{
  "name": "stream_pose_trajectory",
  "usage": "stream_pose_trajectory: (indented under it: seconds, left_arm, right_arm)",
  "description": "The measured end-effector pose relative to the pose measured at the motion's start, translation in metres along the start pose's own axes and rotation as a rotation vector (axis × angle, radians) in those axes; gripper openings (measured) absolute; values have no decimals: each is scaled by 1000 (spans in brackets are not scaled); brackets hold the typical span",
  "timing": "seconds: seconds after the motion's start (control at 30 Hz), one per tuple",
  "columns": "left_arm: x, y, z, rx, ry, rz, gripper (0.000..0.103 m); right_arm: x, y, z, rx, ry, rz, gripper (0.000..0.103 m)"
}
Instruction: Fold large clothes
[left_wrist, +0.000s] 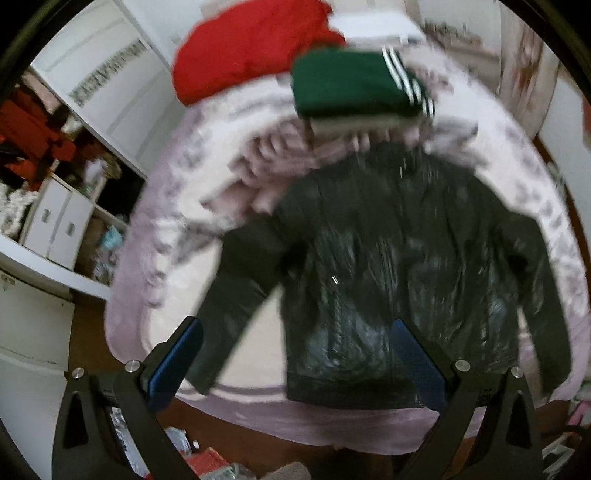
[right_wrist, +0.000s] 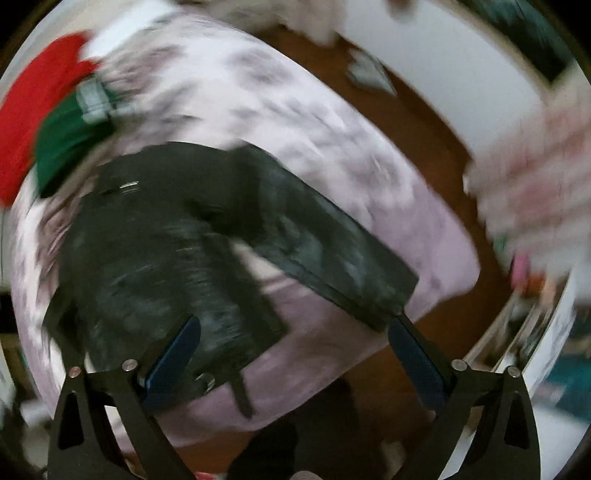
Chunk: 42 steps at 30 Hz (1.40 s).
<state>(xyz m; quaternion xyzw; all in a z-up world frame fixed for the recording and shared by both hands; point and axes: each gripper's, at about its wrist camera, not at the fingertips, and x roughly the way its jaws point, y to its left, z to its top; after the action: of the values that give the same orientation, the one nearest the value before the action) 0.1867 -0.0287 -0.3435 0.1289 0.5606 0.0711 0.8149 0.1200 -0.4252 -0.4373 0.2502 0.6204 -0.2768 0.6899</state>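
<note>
A black shiny jacket lies spread flat on a pink patterned bed cover, sleeves out to both sides. My left gripper is open and empty, hovering above the jacket's hem and left sleeve. In the right wrist view the same jacket lies below, with its right sleeve stretched toward the bed's edge. My right gripper is open and empty above the hem and sleeve cuff. Both views are blurred by motion.
A folded green garment with white stripes sits on a small stack at the far end of the bed, beside a red garment. White cabinets stand left. Brown floor surrounds the bed, with clutter at right.
</note>
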Motion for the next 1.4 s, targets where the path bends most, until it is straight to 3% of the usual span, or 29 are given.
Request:
stream_pose_trajectory:
  seconds: [0.13,0.3,0.47,0.57,0.63,0.67,0.7,0.77,0.87,1.0,1.07,1.13,1.23,1.3,1.4]
  left_arm:
    - [75,-47,-14,8,108,5,103]
    - [144,-99,-25,13,183,27,103]
    - [170,-134,-32,39,200,60,103]
    - [173,-149,-37,62,208,60,103]
    - [175,-158,-40,91,198,72,103]
    - [179,-163,-40,113,193,86,103]
    - [183,-168,-40,131,191,92,103]
    - [188,-173,-40,140,193,89,103]
    - [190,-174,-44,128,184,73,103]
    - [189,-170,-50,109,141,59,103]
    - [188,-169,-54,95,114,55,103]
    - [187,-171,-56,87,109,55,103]
    - [185,-168,-52,88,147,48,103]
    - [189,-159,-39,76,192,39,103]
    - [173,-152,-31,17,187,14,103]
  right_arm:
    - [113,-96,17,204,125,-14,90]
    - [214,-184,13,345,218,6,90]
    - [263,-215,4,500,288,264,90]
    - [272,-208,8,481,314,307,88]
    - [272,-202,10,439,296,286,74]
    - [271,-203,10,428,287,266,56]
    - [268,-206,9,427,278,251,23]
    - [258,-219,10,442,246,284,11]
    - [227,-243,24,384,125,268,10]
    - [169,-250,75,336,-7,216,10]
    - [166,-246,106,297,-19,195,10]
    - [184,-244,125,250,49,192,11]
    - [208,-256,130,347,148,248,30]
    - [202,-270,110,422,122,283,58]
    - [203,-278,68,571,125,373,59]
